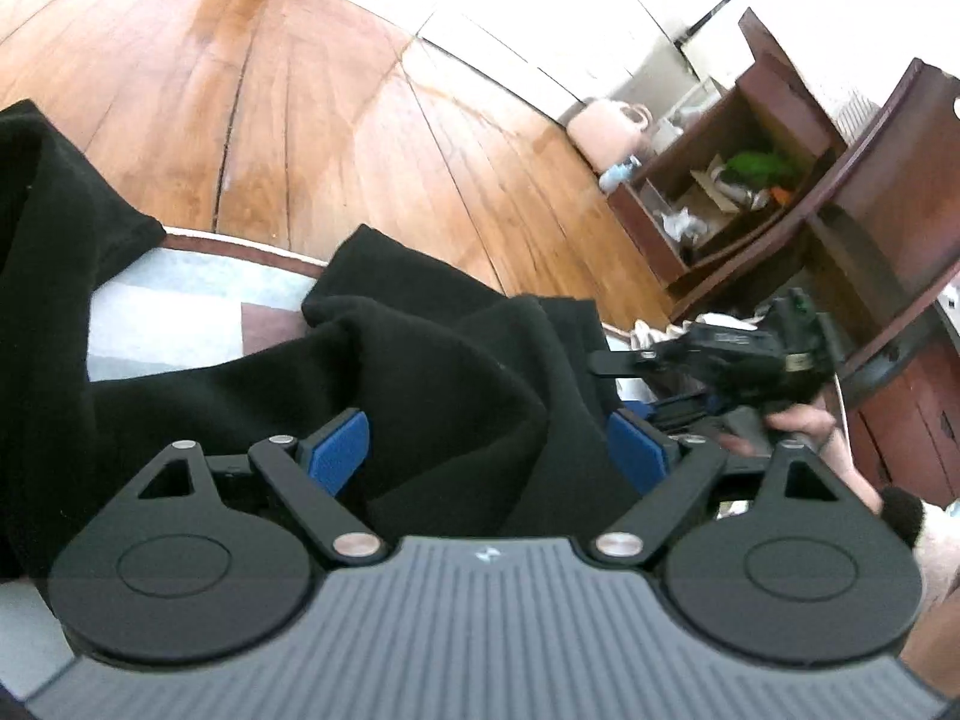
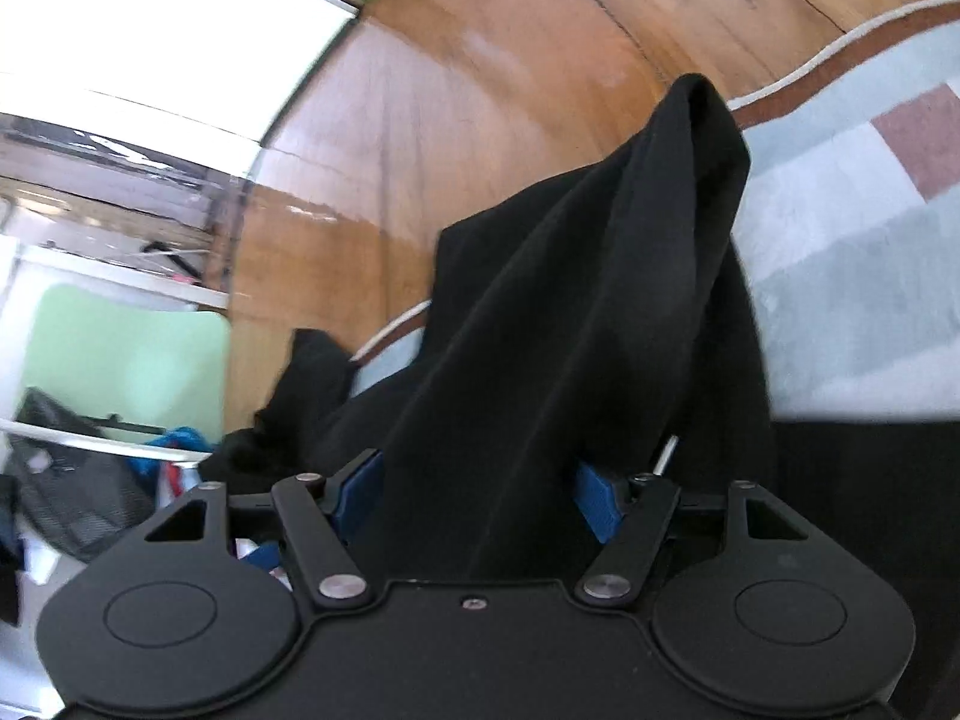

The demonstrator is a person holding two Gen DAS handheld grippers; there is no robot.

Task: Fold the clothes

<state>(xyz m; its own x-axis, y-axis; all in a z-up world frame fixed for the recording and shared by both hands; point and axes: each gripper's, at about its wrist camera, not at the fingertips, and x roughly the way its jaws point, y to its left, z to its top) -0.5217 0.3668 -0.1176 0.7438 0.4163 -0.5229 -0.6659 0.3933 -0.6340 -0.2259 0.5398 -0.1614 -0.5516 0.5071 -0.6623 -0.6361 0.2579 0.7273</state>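
Note:
A black garment [image 1: 420,372] lies bunched on a pale patchwork rug [image 1: 180,312]. My left gripper [image 1: 486,444] stands wide, and a raised fold of the cloth sits between its blue pads [image 1: 336,456] without being pinched. To its right a hand holds my right gripper [image 1: 636,381] at the garment's right edge. In the right wrist view the black garment [image 2: 600,276] rises in a peaked fold and drapes loosely down through my right gripper [image 2: 474,480]. Its jaws stand apart, with the blue pads [image 2: 594,498] showing on either side of the cloth.
Wooden floor [image 1: 312,120] surrounds the rug [image 2: 870,240]. A dark wooden cabinet [image 1: 750,180] with an open, cluttered shelf stands at the right, with a pink bag [image 1: 606,132] beside it. A green mat [image 2: 120,354] and a black mesh basket [image 2: 72,480] sit at the left.

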